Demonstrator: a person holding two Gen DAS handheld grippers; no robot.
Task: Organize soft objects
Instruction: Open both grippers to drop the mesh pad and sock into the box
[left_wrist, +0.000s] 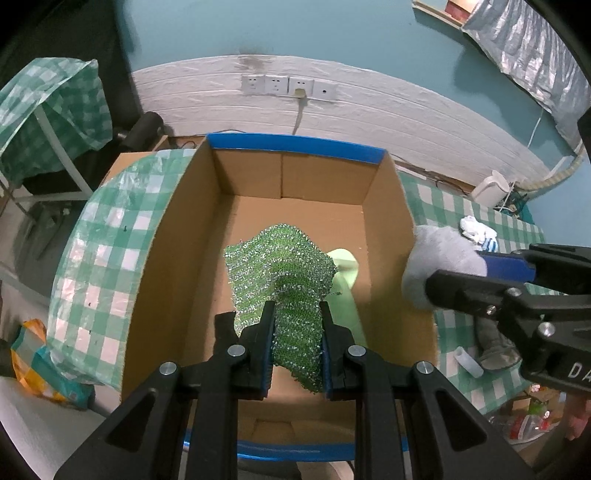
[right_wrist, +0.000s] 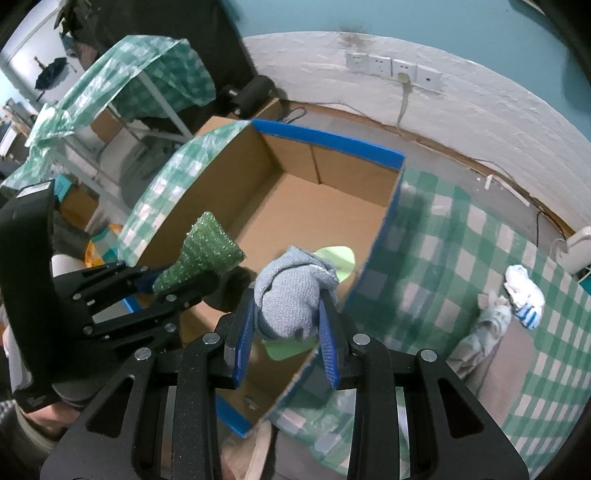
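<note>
A: Both grippers loaded? Where's the stuff?
B: yep, left gripper (left_wrist: 297, 325) jaws pinch the green scrubber (left_wrist: 284, 273) above the cardboard box (left_wrist: 177, 236); right gripper (right_wrist: 287, 314) pinches a grey sock (right_wrist: 291, 291) at its rim

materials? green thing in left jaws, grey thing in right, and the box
Green cloth: looks like knitted metallic or plastic yarn, glittery, an open sparkling mesh, probably a scrubbing cloth.
Grey item: soft matte knit, fine ribbing shows; likely a sock or glove.
Box: brown corrugated cardboard, matte, rim edged with blue tape.
</note>
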